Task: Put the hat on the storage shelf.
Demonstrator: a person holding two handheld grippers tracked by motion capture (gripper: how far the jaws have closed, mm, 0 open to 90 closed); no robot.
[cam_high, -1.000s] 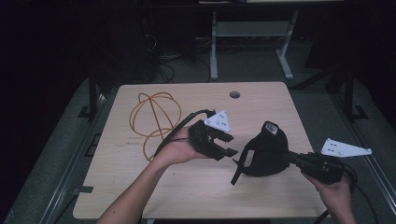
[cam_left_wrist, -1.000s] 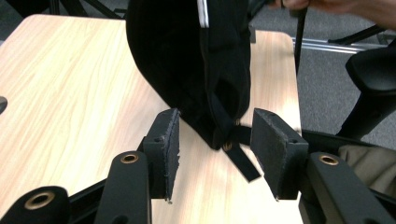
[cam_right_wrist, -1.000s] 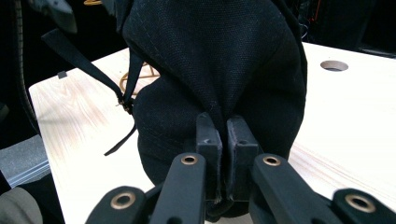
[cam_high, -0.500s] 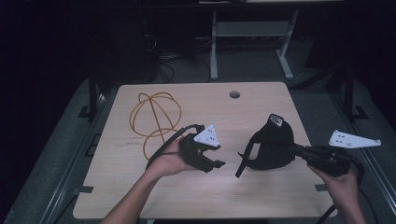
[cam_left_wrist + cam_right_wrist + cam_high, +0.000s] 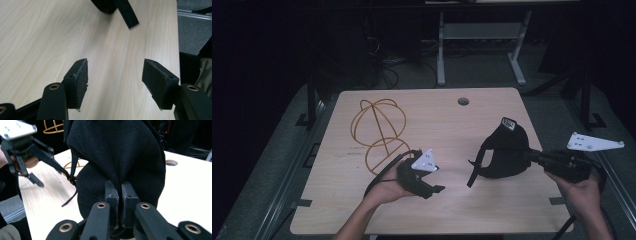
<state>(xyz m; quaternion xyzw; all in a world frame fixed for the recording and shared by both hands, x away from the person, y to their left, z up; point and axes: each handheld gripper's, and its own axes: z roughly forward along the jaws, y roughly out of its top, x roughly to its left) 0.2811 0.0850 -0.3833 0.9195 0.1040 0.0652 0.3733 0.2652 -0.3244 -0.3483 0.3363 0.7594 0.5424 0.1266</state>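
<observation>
A black fabric cap (image 5: 504, 152) with a dangling strap is pinched at its edge by the right tongs (image 5: 119, 195), whose jaws are pressed together on the cloth, and is held above the right half of the pale wooden worktop (image 5: 437, 120). The left tongs (image 5: 115, 75), low over the worktop, have just been opening; nothing is gripped between their spread jaws. A golden wire stand (image 5: 378, 131) is seen at the left.

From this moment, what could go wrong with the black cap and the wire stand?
1. The right hand-held gripper pinches only a fold of the black cap, held above the table; the cloth may slip out.
2. The cap's strap hangs loose and could snag the left hand-held gripper, whose jaws have just been opening with nothing between them.
3. The wire cap stand looks light and lies close to the left forearm; a bump may shift it.
</observation>
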